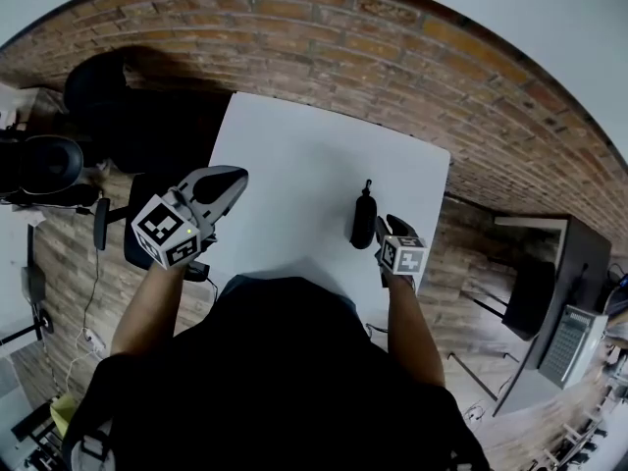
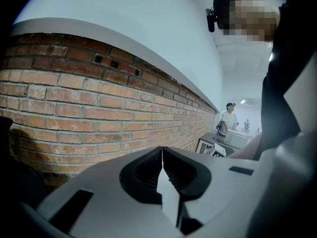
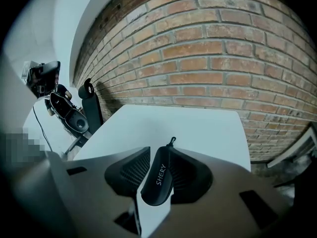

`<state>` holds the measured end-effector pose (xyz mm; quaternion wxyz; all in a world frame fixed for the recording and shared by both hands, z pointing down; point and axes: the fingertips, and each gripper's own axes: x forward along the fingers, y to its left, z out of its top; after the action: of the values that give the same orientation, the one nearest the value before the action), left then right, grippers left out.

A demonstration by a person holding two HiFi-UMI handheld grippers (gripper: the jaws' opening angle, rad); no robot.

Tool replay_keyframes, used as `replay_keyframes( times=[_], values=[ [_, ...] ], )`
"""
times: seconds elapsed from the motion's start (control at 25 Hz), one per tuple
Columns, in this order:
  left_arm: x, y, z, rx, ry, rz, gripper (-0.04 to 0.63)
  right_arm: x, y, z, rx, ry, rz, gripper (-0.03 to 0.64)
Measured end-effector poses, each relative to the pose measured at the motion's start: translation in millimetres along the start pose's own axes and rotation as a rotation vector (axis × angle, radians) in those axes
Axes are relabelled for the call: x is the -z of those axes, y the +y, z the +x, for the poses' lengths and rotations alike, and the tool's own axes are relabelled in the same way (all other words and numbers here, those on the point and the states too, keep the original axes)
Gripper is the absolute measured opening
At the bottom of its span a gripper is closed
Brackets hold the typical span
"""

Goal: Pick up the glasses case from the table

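Observation:
The black glasses case (image 1: 363, 220) lies on the white table (image 1: 294, 155) towards its right side. In the right gripper view the case (image 3: 158, 180) sits lengthwise between the jaws of my right gripper (image 3: 160, 149), its small clip pointing away. A strip of white table shows between the left pad and the case, so the jaws stand open around it. In the head view the right gripper (image 1: 385, 228) is down beside the case. My left gripper (image 1: 224, 183) hovers over the table's left edge. In its own view it (image 2: 162, 150) is shut, jaws meeting, nothing in them.
A brick wall (image 3: 208, 58) runs behind the table's far edge. Office chairs (image 1: 44, 160) stand to the left of the table and a dark desk (image 1: 549, 292) to the right. A person (image 2: 228, 120) stands far off in the left gripper view.

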<state>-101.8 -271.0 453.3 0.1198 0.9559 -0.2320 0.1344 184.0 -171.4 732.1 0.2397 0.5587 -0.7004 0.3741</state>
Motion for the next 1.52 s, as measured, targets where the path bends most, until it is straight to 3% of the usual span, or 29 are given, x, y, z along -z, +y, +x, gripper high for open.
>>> replay_keyframes(
  times=[0.6, 1.52],
  values=[
    [16.4, 10.8, 17.1, 0.034, 0.048, -0.005, 0.012, 41.8, -6.9, 57.3, 0.002, 0.138, 0.074, 0.283],
    [38.2, 39.6, 18.8, 0.045, 0.101, -0.033, 0.012, 74.5, -10.1, 108.2, 0.050, 0.246, 0.122, 0.385]
  ],
)
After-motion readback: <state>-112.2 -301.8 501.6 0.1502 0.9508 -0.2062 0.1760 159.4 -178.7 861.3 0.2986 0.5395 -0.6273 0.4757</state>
